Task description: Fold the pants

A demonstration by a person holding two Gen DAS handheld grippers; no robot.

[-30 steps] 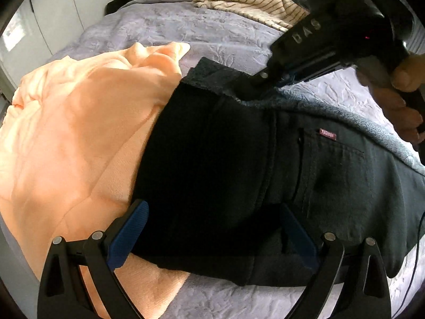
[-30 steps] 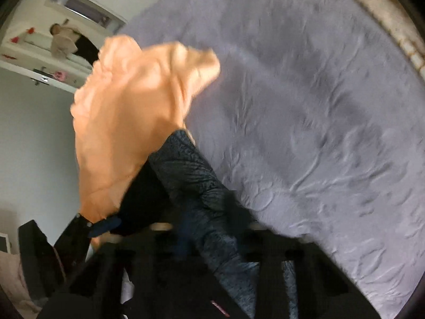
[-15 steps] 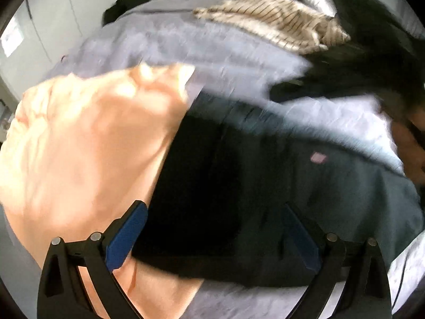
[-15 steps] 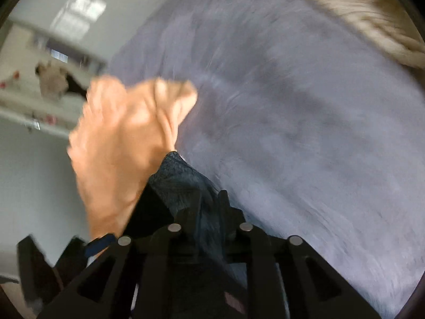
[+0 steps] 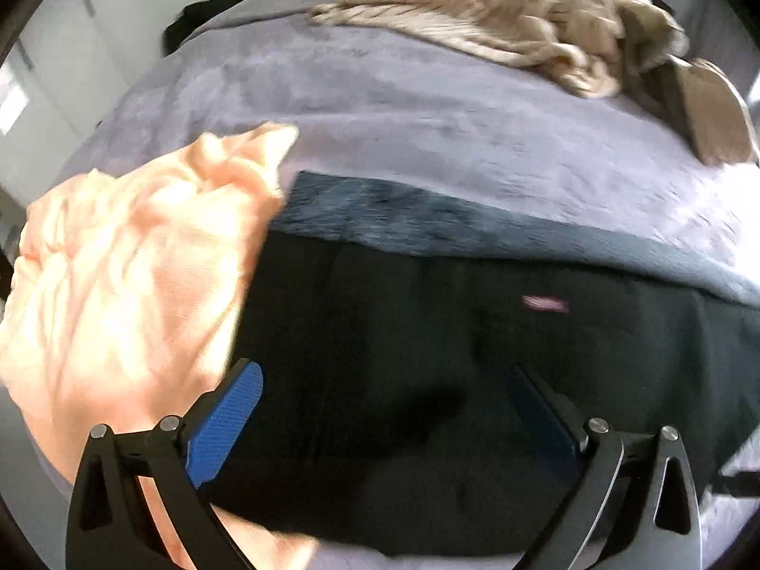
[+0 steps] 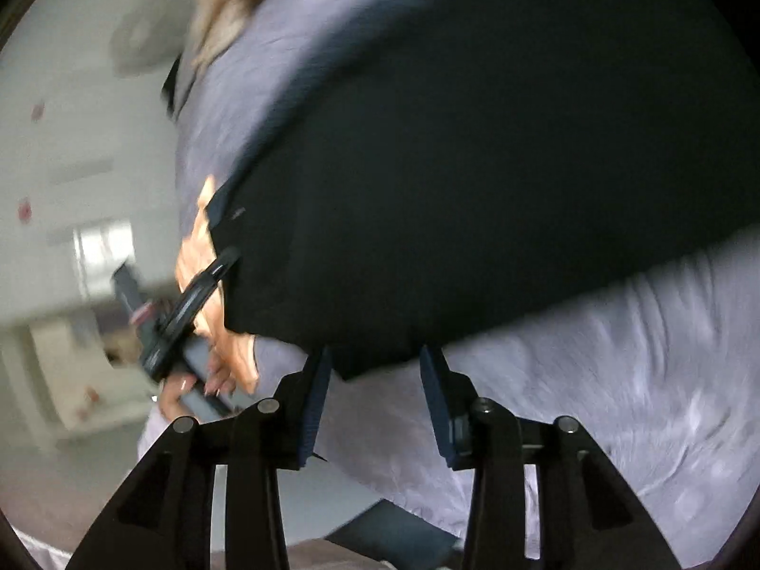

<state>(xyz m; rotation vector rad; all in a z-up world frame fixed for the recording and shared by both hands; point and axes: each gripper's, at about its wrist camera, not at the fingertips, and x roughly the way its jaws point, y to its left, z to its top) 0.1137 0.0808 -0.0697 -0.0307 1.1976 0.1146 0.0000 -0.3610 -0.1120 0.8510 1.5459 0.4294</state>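
Black pants (image 5: 427, 342) lie folded on the grey bed cover (image 5: 403, 109), with a small pink label (image 5: 545, 304) and a grey fleecy inner edge (image 5: 403, 223) showing along the far side. My left gripper (image 5: 384, 408) is open, its blue pads over the pants' near edge. In the right wrist view the pants (image 6: 475, 166) fill the frame. My right gripper (image 6: 375, 380) is open, its jaws on either side of a near corner of the pants. The left gripper (image 6: 190, 313) shows there at the left, held by a hand.
An orange garment (image 5: 133, 275) lies left of the pants, partly under them. A beige striped garment (image 5: 498, 23) is bunched at the far side of the bed. A brown item (image 5: 712, 109) lies at the far right. White cupboards stand beyond the bed.
My right gripper let go of the pants' far fleecy edge, opened, and swung round to the pants' near corner. The fleecy edge now lies flat. My left gripper stayed open over the near edge.
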